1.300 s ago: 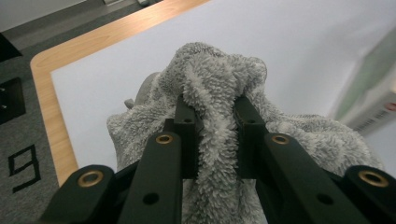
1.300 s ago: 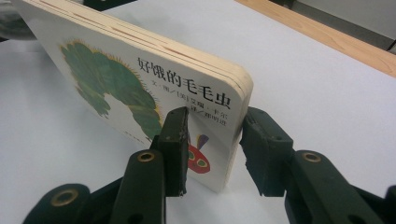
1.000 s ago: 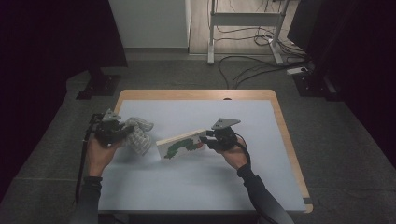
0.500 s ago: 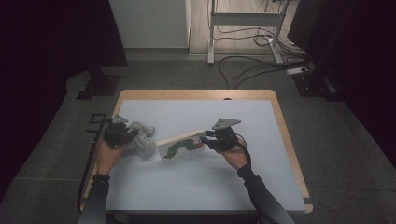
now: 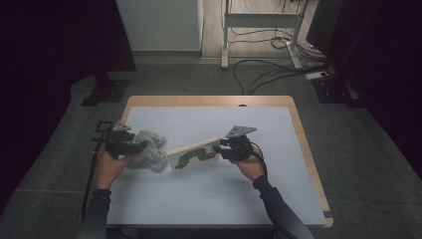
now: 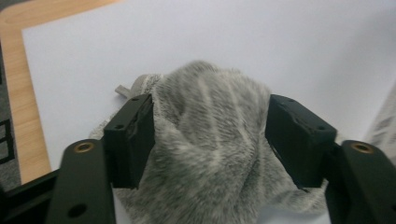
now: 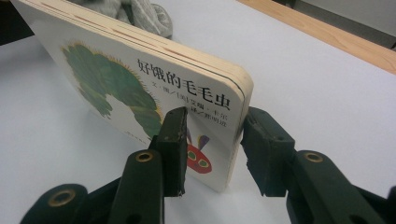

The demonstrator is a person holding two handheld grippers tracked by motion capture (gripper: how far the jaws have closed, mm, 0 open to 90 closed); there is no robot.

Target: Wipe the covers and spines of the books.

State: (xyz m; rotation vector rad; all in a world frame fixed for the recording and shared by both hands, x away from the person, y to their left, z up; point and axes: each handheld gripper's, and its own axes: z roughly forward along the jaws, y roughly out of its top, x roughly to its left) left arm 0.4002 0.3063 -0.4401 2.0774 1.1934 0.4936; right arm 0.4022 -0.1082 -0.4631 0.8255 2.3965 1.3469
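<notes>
Two grippers at work: right gripper (image 5: 222, 149) clamps the board book (image 7: 154, 88) on edge, tilted off the table (image 5: 259, 119). Left gripper (image 6: 210, 135) jaws have just been opening around the grey fuzzy cloth (image 6: 210, 140); cloth sits between them, beside the book's far end, as before.

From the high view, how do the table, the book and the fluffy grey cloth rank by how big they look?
1. Table, by far the largest.
2. and 3. Book and cloth: they look about alike. The book stands tilted and the cloth is bunched up and partly under the left tool, so I won't rank these two.
</notes>
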